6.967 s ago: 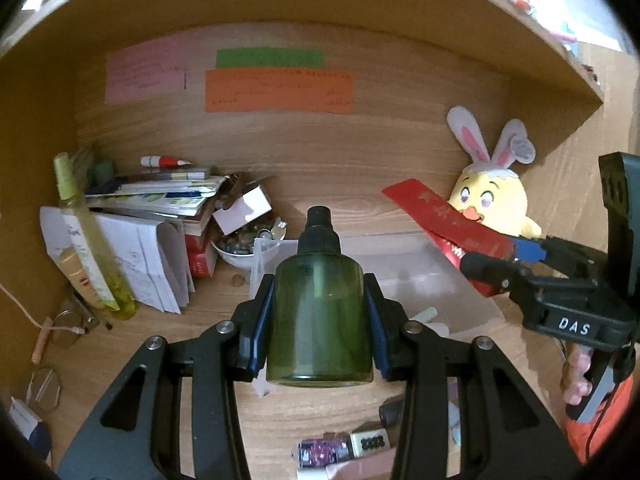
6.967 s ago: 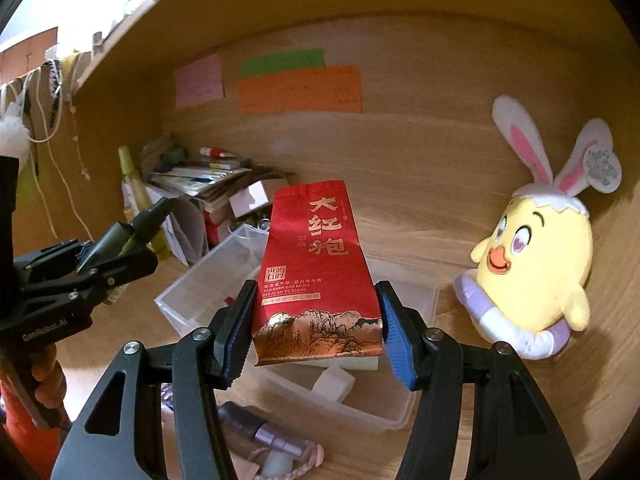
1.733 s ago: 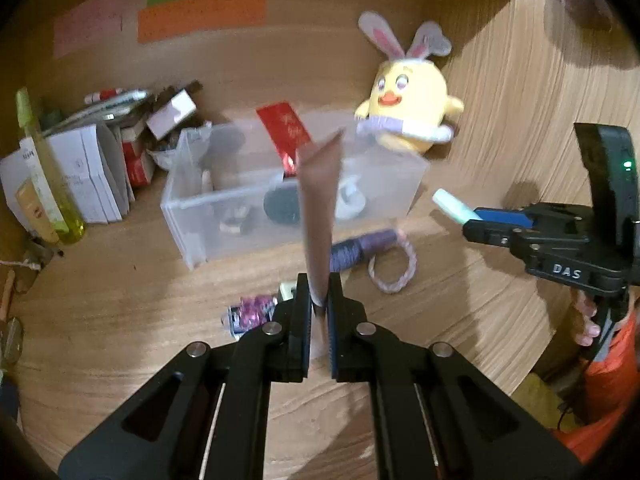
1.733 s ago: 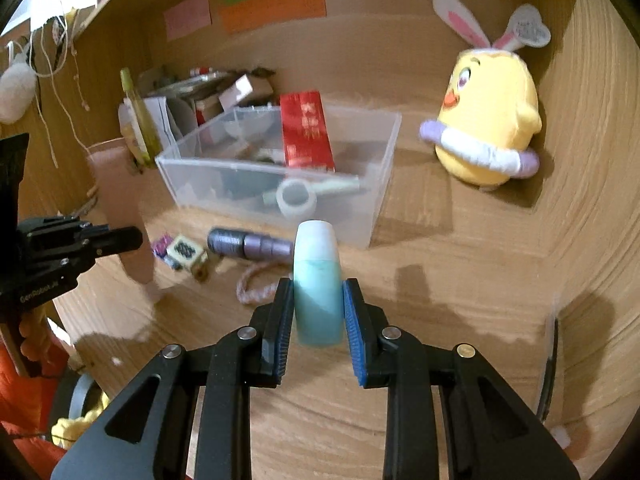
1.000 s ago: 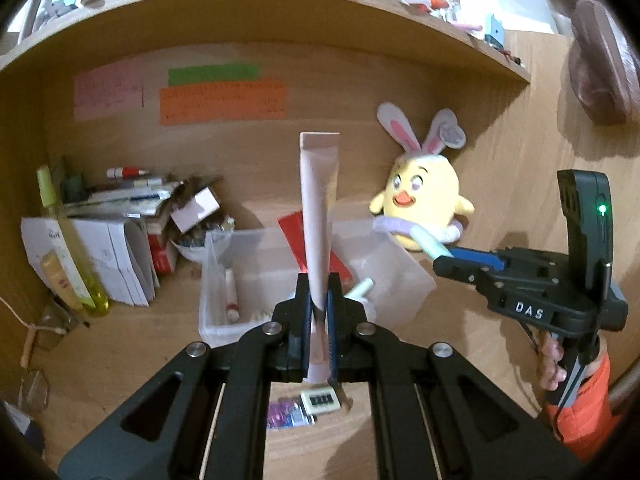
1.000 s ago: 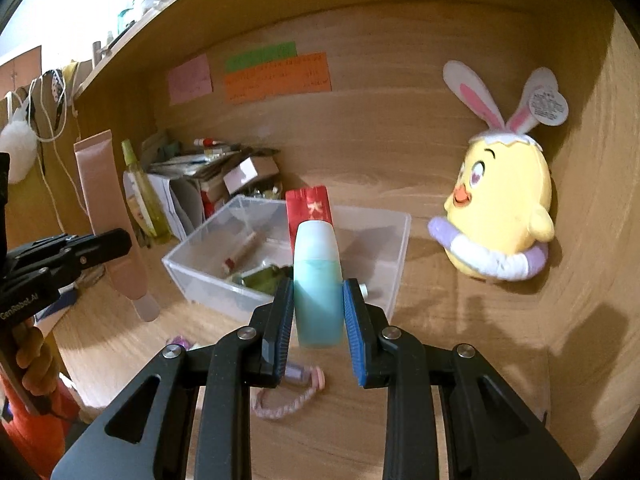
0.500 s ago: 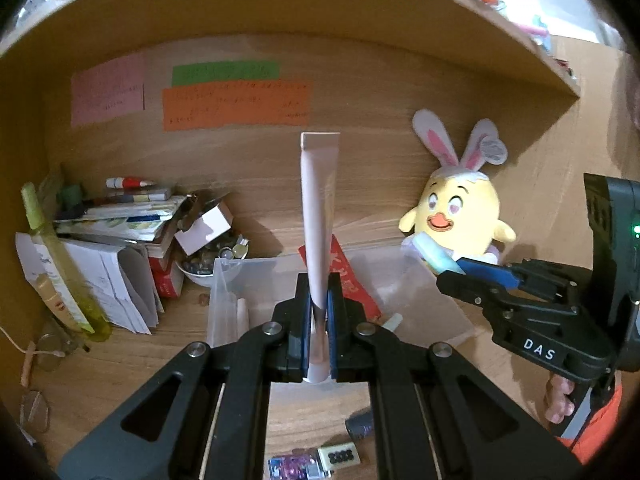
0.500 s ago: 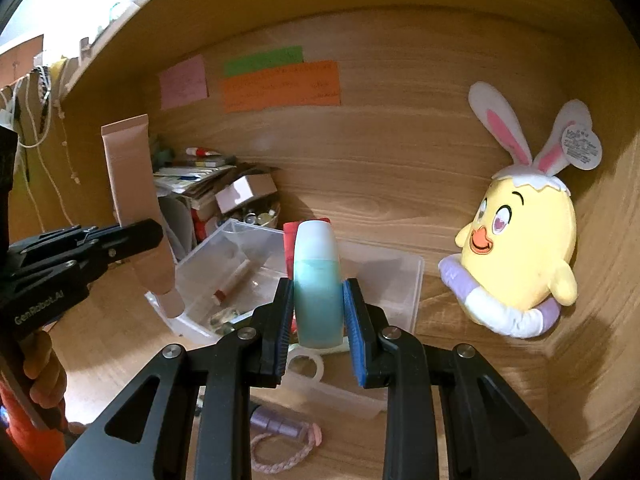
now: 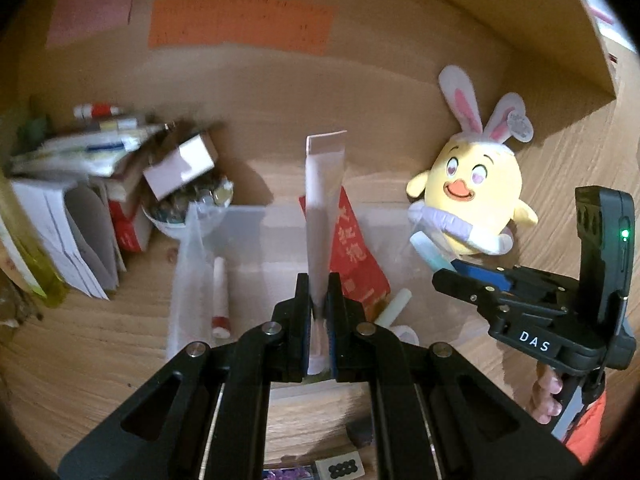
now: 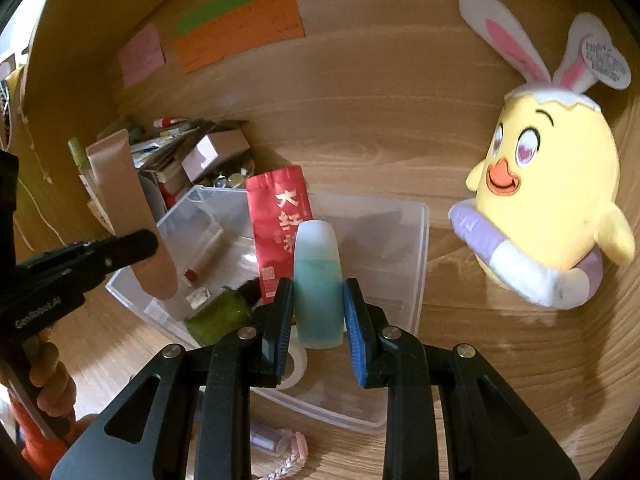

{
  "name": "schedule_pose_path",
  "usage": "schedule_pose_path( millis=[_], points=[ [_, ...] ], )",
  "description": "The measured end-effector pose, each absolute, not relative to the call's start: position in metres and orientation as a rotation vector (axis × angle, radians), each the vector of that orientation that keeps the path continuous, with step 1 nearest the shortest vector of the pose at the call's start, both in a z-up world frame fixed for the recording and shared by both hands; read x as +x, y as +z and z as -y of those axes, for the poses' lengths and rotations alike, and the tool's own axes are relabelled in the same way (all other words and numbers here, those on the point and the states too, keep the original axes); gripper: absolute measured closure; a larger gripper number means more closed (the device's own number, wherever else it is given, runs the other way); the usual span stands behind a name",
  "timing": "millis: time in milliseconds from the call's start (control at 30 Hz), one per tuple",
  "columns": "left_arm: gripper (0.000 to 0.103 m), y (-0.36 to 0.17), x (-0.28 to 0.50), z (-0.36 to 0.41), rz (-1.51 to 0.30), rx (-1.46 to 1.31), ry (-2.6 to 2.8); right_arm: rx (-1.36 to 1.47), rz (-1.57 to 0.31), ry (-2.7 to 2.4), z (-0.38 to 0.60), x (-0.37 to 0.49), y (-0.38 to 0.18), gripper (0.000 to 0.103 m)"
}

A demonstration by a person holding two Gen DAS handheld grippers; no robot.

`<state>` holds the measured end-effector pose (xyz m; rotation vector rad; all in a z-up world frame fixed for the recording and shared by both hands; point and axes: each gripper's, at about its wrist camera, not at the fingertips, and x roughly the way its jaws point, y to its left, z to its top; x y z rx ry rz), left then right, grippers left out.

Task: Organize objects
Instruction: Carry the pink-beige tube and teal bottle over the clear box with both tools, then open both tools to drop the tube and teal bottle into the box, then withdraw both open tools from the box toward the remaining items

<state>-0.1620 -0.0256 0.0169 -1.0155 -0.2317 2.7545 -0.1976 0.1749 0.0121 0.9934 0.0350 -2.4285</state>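
My left gripper (image 9: 319, 300) is shut on a flat pink tube (image 9: 323, 200) that stands upright, cap end down, over the clear plastic bin (image 9: 188, 280). That same tube (image 10: 124, 200) shows at the left of the right wrist view, held above the bin's left end. My right gripper (image 10: 319, 300) is shut on a small teal bottle (image 10: 318, 276), hanging over the bin's (image 10: 420, 264) middle. Inside the bin lie a red tea pouch (image 10: 280, 220), a green bottle (image 10: 218, 314), a red-capped tube (image 9: 219, 292) and a tape roll (image 10: 294, 364).
A yellow plush chick (image 10: 548, 200) leans against the back wall, right of the bin. Stacked papers, boxes and a bowl (image 9: 120, 184) crowd the left corner. A purple bottle and braided loop (image 10: 280, 452) lie on the desk in front of the bin. Sticky notes (image 9: 240, 20) hang on the wall.
Both grippers have moved forward and downward toward the bin, each keeping its object. The bin and plush chick now look larger and closer.
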Motion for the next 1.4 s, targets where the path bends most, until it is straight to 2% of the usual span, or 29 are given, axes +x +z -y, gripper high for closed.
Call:
schedule_pose_path(
  millis=[300, 567, 667, 733, 833, 933, 1000, 1267, 1400],
  points=[
    [0.097, -0.007, -0.181, 0.043, 0.327, -1.14, 2.743, 1.046, -0.144, -2.464, -0.162, -0.203, -0.005, 0.08],
    [0.096, -0.013, -0.185, 0.042, 0.314, -1.18, 2.78, 1.068, -0.215, -2.476, -0.154, -0.203, -0.015, 0.08],
    [0.084, -0.012, -0.183, 0.041, 0.299, -1.182, 2.799, 1.064, -0.234, -2.479, -0.151, -0.202, -0.016, 0.08],
    [0.071, -0.011, -0.181, 0.041, 0.294, -1.173, 2.804, 1.063, -0.232, -2.48, -0.152, -0.201, -0.016, 0.08],
    [0.06, -0.008, -0.177, 0.039, 0.282, -1.146, 2.819, 1.059, -0.23, -2.48, -0.153, -0.2, -0.016, 0.08],
    [0.053, -0.004, -0.172, 0.036, 0.261, -1.125, 2.834, 1.057, -0.241, -2.487, -0.153, -0.2, -0.015, 0.08],
    [0.052, -0.002, -0.168, 0.033, 0.25, -1.111, 2.836, 1.054, -0.236, -2.485, -0.153, -0.199, -0.014, 0.077],
    [0.043, 0.012, -0.153, 0.023, 0.174, -1.047, 2.866, 0.976, -0.229, -2.523, -0.158, -0.188, 0.0, 0.053],
    [0.033, 0.021, -0.141, 0.021, 0.148, -1.006, 2.883, 0.925, -0.22, -2.541, -0.162, -0.177, 0.012, 0.045]
  ],
)
